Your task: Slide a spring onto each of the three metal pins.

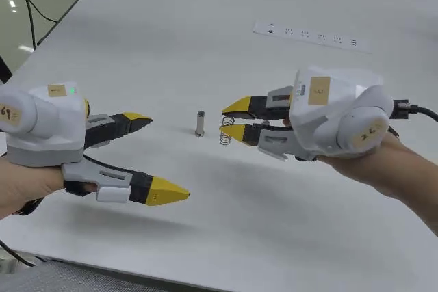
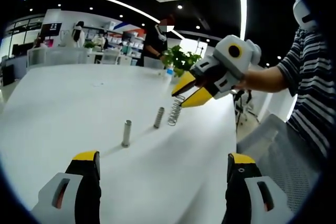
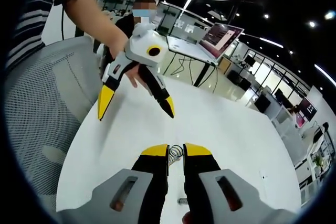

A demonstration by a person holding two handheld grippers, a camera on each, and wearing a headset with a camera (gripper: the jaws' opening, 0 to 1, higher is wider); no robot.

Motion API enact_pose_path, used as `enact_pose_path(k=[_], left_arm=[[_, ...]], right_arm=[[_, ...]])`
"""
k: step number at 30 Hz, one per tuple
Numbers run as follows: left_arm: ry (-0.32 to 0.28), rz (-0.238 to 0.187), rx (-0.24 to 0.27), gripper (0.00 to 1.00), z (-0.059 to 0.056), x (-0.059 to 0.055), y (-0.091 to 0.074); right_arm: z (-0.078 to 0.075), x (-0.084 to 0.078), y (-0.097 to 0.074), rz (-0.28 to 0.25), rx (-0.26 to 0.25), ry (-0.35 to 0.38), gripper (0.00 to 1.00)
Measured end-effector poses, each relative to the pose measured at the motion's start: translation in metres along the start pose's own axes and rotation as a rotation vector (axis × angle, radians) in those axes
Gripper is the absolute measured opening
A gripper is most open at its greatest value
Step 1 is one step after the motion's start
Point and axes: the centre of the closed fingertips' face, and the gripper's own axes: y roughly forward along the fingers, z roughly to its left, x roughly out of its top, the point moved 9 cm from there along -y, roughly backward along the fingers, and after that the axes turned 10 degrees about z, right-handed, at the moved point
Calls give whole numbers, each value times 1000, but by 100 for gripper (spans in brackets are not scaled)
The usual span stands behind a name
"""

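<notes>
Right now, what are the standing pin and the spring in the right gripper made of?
The pin looks like bare metal: a dull grey satin cylinder with a soft highlight. The spring is thin coiled wire, probably steel, with silvery glints, pinched by the right gripper. The alloy can't be told.

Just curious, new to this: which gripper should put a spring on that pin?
Right: the right gripper pinches a spring close beside the pin; the left gripper is open and empty.

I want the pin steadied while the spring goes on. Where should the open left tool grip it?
Probably low on the pin, coming in level from the side of the left tool. It stands upright, so its top must stay free, and the right tool holds the spring on the other side.
</notes>
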Motion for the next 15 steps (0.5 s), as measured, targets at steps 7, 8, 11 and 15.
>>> enact_pose_path(k=[7,8,11,15], left_arm=[[0,-4,4,98,1,0,-1],[-1,-5,4,98,1,0,-1],[-3,-4,3,98,1,-1,0],[-2,-4,3,98,1,-1,1]], right_arm=[[-12,5,10,2,-18,-4,7],[-13,5,11,0,-19,-4,7],[-17,7,15,-2,-25,-4,7],[-24,8,23,-1,-34,10,7]])
